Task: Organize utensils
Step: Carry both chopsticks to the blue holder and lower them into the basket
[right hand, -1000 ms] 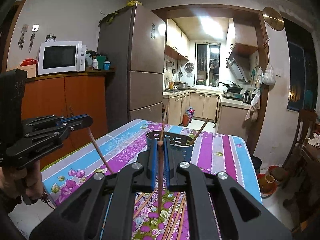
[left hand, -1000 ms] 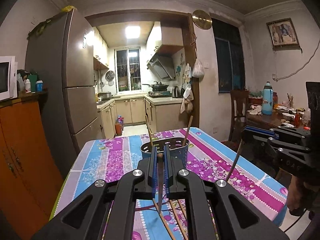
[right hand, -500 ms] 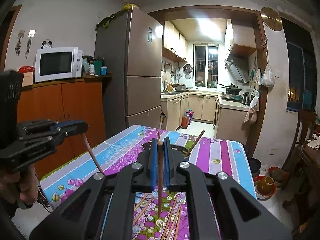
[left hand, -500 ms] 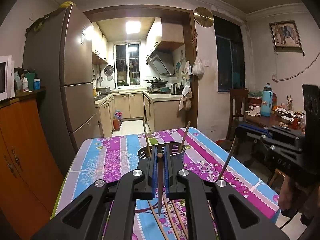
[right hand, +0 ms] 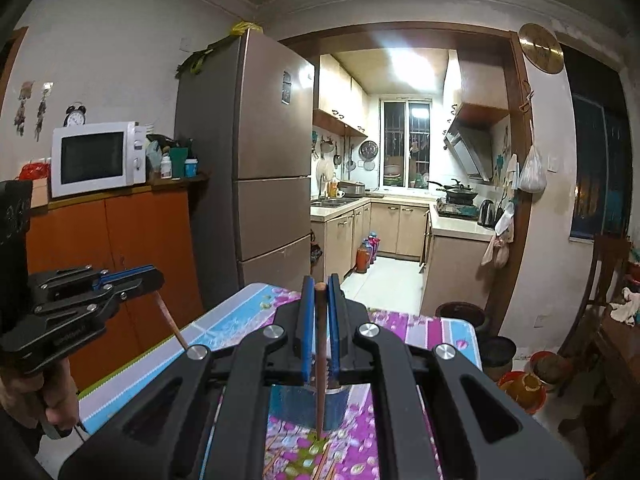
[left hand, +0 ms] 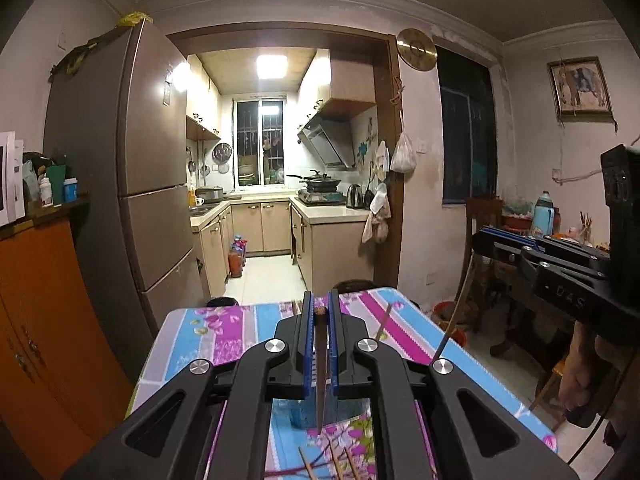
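Note:
My left gripper (left hand: 320, 308) is shut on a brown chopstick (left hand: 320, 376) that hangs point down over the blue utensil holder (left hand: 304, 414). My right gripper (right hand: 319, 292) is shut on another brown chopstick (right hand: 320, 372), also point down above the blue holder (right hand: 296, 406). Each gripper shows in the other's view: the right one (left hand: 480, 238) with its chopstick (left hand: 456, 316), the left one (right hand: 154, 276) with its chopstick (right hand: 170, 322). Another chopstick (left hand: 383, 323) sticks out of the holder. Loose chopsticks (left hand: 332, 460) lie on the tablecloth.
The table (left hand: 200, 344) has a striped floral cloth. An orange cabinet (right hand: 120, 256) with a microwave (right hand: 98, 158) and a tall fridge (right hand: 264, 168) stand at left. A dark chair (right hand: 604, 280) and a cluttered side table (left hand: 560, 236) are at right. The kitchen doorway is ahead.
Both grippers have risen and tipped up with their chopsticks. The holder has dropped from in front of the fingers to below them, mostly hidden.

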